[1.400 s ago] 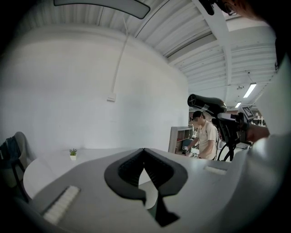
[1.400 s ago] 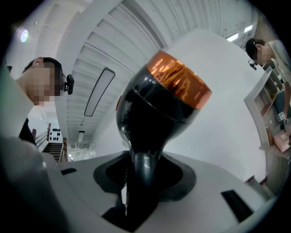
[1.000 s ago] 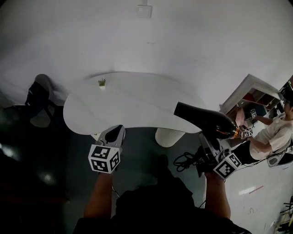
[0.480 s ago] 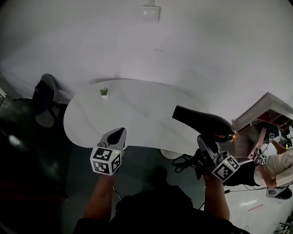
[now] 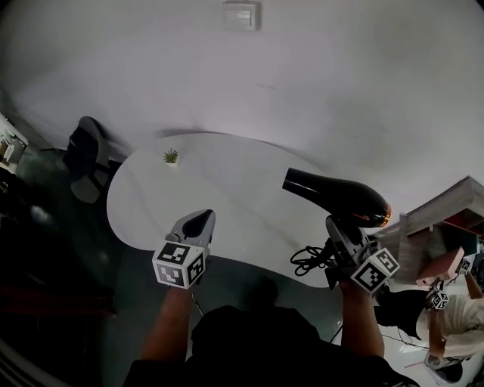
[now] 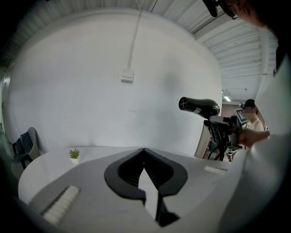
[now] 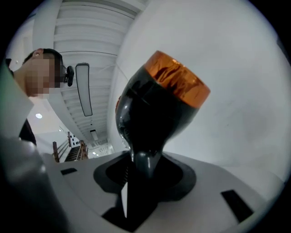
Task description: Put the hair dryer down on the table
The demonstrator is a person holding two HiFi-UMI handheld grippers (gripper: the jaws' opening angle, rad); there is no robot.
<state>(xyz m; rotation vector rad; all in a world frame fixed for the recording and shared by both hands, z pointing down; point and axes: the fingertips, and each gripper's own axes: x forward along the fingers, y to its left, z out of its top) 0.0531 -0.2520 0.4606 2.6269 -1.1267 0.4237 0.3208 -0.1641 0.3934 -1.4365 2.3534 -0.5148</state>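
The right gripper (image 5: 342, 227) is clamped on the handle of the glossy black hair dryer (image 5: 336, 196). In the right gripper view the handle stands between the two dark pads, which press on it from both sides. The dryer's barrel lies roughly level, with the nozzle pointing left and the shiny copper-orange ring (image 7: 179, 82) at its back end turned right. It is held in the air. The head view shows it over the right end of the white, rounded table (image 5: 227, 181), and the left gripper view shows it well above the tabletop against the pale wall. A black cord (image 5: 308, 261) hangs in loops just left of the right gripper, over the table's near right edge.

The left gripper (image 5: 198, 221) hangs over the near edge of the table, left of the middle. Its jaws meet at the tips and hold nothing.

A small green plant in a white pot (image 5: 171, 156) stands on the far left part of the table, well apart from both grippers. A dark chair (image 5: 89, 155) stands just left of the table. A white rectangular wall plate (image 5: 240, 15) is mounted on the far wall. At the far right there is a white shelf unit (image 5: 446, 208). Near it, a second person is partly in view at the bottom right corner.
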